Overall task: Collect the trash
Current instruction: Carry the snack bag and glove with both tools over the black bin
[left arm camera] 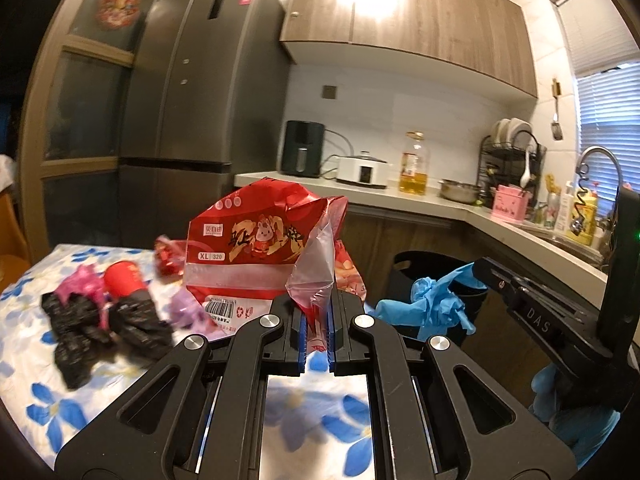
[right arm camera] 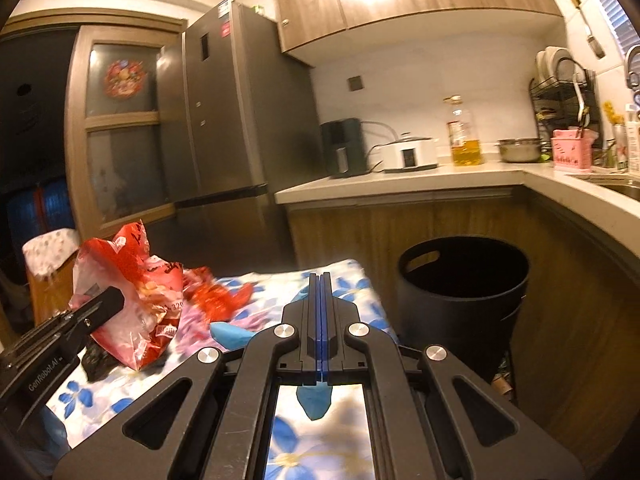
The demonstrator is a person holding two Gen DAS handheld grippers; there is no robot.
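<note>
Black bin [right arm camera: 464, 280] stands far right of the floral-clothed table [left arm camera: 24, 364]. Left gripper [left arm camera: 316, 320], nearly level above the table, has its jaws pinched on a red plastic package [left arm camera: 256, 252] lifted off the cloth. Right gripper [right arm camera: 321, 312], nearly level and aimed toward the bin, has its jaws pressed together on a blue glove [left arm camera: 432, 304].

Both wrist cameras sit low over the floral table [left arm camera: 48, 400], close, facing the kitchen counter [right arm camera: 400, 184] (fridge left); both share the table's far corner and black bin [right arm camera: 464, 276].
</note>
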